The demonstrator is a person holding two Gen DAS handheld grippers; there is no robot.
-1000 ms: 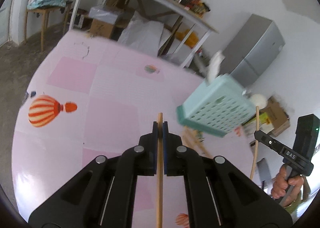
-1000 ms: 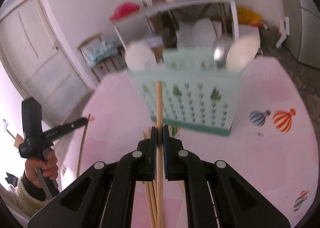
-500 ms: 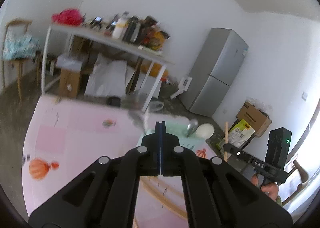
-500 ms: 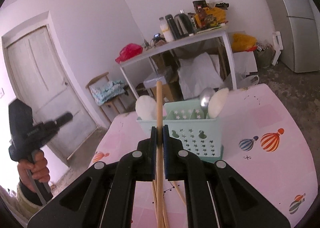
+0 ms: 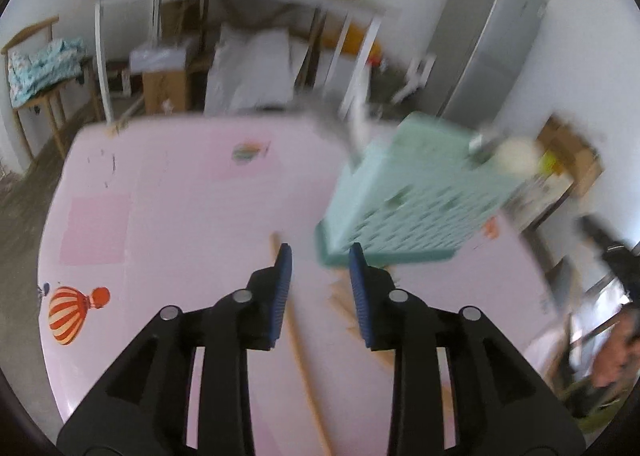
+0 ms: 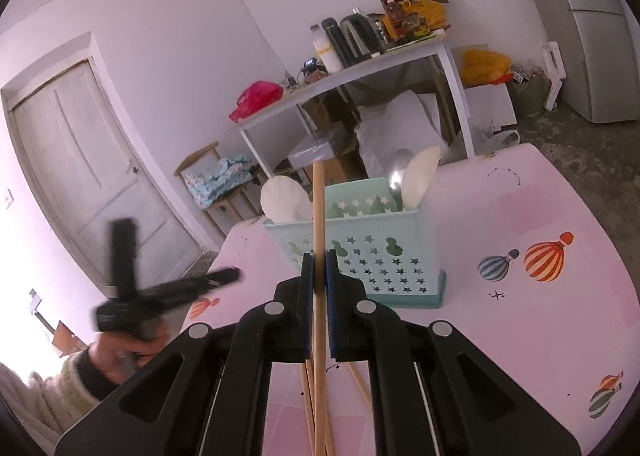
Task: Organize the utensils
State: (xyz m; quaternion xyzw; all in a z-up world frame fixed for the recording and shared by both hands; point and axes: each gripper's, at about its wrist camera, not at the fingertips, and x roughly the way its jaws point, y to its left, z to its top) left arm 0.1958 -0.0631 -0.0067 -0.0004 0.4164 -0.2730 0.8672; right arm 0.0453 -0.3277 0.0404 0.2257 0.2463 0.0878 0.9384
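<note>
1. Left gripper (image 5: 320, 264): jaws just opened, nothing between them, above bare pink table (image 5: 168, 216); wooden chopstick (image 5: 304, 368) lies below.
2. Right gripper (image 6: 319, 268): clamped on an upright chopstick (image 6: 318, 208).
3. Mint perforated basket (image 6: 384, 252) stands mid-table, holding spoons.

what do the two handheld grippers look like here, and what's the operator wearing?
Both match: the left gripper and right gripper have matte black angular linkage arms with round silver pivot pins, ending in two flat fingers faced with ribbed blue pads. The right wrist view shows the left unit from outside, blurred: black body with an upright black handle. No cables visible. The sleeve is cream knit with a dark cuff.
</note>
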